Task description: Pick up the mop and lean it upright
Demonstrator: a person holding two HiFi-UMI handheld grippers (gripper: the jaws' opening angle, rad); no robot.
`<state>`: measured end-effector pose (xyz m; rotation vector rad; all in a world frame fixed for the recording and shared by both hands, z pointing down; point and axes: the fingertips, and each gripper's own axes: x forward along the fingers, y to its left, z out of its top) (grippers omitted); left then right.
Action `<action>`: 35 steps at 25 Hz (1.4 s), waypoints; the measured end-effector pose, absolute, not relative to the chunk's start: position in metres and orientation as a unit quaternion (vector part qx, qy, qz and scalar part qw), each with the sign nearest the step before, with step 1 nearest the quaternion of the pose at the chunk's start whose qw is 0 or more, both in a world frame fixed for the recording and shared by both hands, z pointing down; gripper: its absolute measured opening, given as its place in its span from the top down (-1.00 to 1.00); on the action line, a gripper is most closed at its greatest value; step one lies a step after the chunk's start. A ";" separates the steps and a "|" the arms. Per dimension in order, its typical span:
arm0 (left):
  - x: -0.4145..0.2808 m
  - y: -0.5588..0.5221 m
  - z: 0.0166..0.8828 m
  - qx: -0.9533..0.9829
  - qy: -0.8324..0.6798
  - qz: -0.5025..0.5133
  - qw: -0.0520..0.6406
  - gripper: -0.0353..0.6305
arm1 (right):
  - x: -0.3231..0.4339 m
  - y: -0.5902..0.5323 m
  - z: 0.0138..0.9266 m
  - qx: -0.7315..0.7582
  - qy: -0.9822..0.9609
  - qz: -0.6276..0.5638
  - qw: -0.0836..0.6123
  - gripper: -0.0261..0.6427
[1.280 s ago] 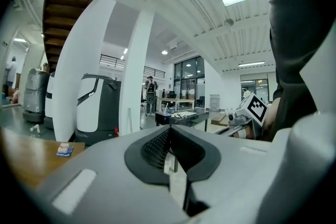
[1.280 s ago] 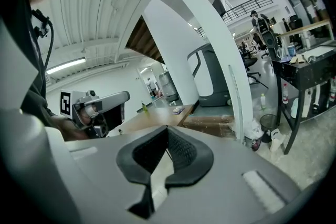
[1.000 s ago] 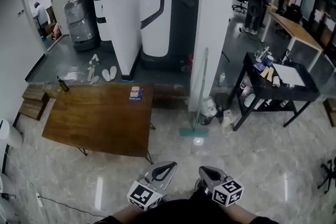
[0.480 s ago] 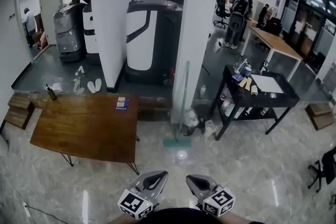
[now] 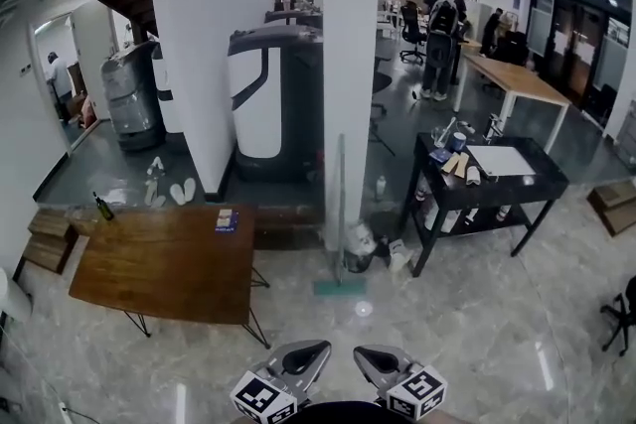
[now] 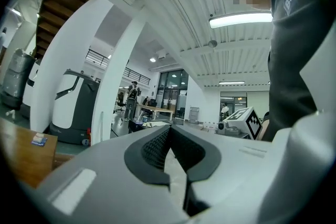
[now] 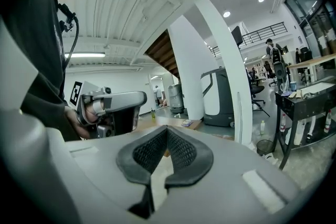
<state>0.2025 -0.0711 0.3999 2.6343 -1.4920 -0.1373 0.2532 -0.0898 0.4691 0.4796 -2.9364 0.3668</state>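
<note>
1. The mop [image 5: 341,213] stands upright against the white pillar [image 5: 350,65], with its head on the floor [image 5: 447,323] at the pillar's foot.
2. The left gripper [image 5: 318,348] is clenched on nothing, well short of the pillar.
3. The right gripper [image 5: 364,353], just beside the left one, is likewise closed and empty, well apart from the pillar and mop.

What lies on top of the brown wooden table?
A small blue and white packet lies near the far edge of the wooden table. A dark bottle stands by its far left corner, on it or behind, I cannot tell. Nothing hides the top.
</note>
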 end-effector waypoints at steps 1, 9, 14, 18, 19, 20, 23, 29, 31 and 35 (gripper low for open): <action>0.206 -0.072 0.400 0.869 -0.490 -0.042 0.056 0.83 | 0.255 -0.091 0.469 0.159 -0.977 0.123 0.070 0.91; 0.219 -0.077 0.403 0.871 -0.485 -0.034 0.065 0.83 | 0.267 -0.092 0.457 0.158 -0.977 0.122 0.071 0.91; 0.221 -0.080 0.407 0.873 -0.483 -0.034 0.066 0.83 | 0.266 -0.094 0.465 0.152 -0.978 0.122 0.075 0.91; 0.218 -0.081 0.408 0.870 -0.487 -0.035 0.065 0.83 | 0.267 -0.097 0.467 0.158 -0.977 0.124 0.075 0.91; 0.218 -0.082 0.409 0.870 -0.488 -0.036 0.066 0.83 | 0.268 -0.097 0.468 0.158 -0.977 0.124 0.074 0.91; 0.217 -0.082 0.409 0.869 -0.488 -0.035 0.066 0.83 | 0.267 -0.097 0.468 0.157 -0.977 0.124 0.074 0.91; 0.217 -0.081 0.411 0.870 -0.488 -0.034 0.064 0.83 | 0.265 -0.096 0.470 0.153 -0.978 0.121 0.073 0.91; 0.214 -0.079 0.412 0.867 -0.492 -0.036 0.064 0.83 | 0.263 -0.094 0.471 0.149 -0.979 0.122 0.072 0.91; 0.212 -0.079 0.413 0.866 -0.494 -0.037 0.064 0.83 | 0.261 -0.095 0.471 0.149 -0.979 0.123 0.072 0.91; 0.211 -0.076 0.411 0.866 -0.495 -0.035 0.064 0.83 | 0.259 -0.092 0.472 0.145 -0.980 0.120 0.071 0.91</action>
